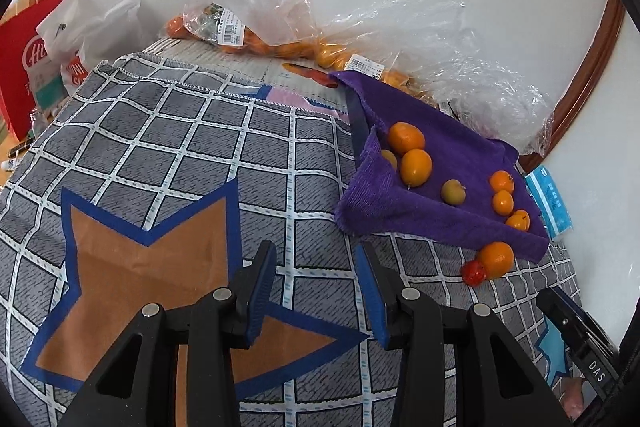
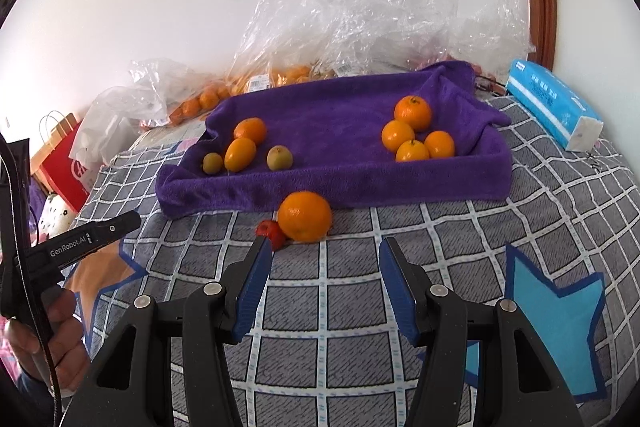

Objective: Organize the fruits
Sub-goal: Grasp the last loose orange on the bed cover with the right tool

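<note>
Left claw [image 1: 316,291]: released, jaws apart and nothing between them; it hovers over the checked blanket [image 1: 192,147] above the brown star patch, well apart from the fruit.
Purple towel tray [image 2: 340,183]: lies toward the far edge of the bed; two orange fruits and two greenish ones sit at its left end, four small oranges [image 2: 416,131] cluster at its right end.
Red fruit [image 2: 270,231]: small, on the blanket just outside the tray's near edge, touching the big orange; partly hidden behind the right claw's left finger, it looks soft and easily bruised.
Loose orange [image 2: 305,215]: on the blanket against the tray's near edge; judged firm, round, moderately light, apt to roll on the soft bedding. Best taken across its widest middle with gentle pressure.
Right claw [image 2: 324,259]: released, jaws spread about as wide as the orange; it points level and forward, just short of the orange, roughly centred on it.
Tissue pack [image 2: 556,107]: near the bed's right edge.
</note>
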{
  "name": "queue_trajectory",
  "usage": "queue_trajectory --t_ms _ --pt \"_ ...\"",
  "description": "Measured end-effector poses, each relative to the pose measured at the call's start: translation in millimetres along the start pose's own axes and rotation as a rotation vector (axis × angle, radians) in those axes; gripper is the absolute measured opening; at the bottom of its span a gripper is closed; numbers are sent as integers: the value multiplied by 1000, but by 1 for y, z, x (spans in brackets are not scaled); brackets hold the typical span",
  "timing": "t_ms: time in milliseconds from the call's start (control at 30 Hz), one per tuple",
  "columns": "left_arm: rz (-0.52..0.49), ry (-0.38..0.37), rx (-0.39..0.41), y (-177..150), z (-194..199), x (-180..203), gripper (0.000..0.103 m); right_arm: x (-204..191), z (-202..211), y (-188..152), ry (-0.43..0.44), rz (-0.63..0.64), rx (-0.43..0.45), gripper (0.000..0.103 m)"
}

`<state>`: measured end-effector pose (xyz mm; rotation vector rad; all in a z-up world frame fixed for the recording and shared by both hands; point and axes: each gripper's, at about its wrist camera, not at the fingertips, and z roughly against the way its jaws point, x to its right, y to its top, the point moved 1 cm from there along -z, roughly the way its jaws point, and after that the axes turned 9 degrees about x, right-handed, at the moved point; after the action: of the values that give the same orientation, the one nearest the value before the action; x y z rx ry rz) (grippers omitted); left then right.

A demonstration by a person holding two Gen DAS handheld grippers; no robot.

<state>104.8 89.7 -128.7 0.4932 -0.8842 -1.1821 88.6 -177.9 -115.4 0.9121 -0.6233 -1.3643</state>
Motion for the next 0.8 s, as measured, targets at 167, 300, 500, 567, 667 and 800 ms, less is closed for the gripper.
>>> queue_trajectory --t_ms 167,300,500,567,667,800 --pt "-46 36 -32 -8 -8 5 39 -1 -6 6 -21 21 3 56" --pt "-78 76 -19 -9 -7 8 39 -3 -16 14 -13 18 3 56" --pt "-37 57 -16 -6 -7 1 39 -10 -34 22 16 27 -17 53" --pt "-27 53 -15 -5 -8 0 39 -12 -39 22 22 31 -25 53" --pt "-33 57 -13 -5 -8 1 39 -12 -48 19 32 35 -41 52" --pt "-32 53 -12 -5 -8 1 39 -11 -60 16 50 -1 -74 49"
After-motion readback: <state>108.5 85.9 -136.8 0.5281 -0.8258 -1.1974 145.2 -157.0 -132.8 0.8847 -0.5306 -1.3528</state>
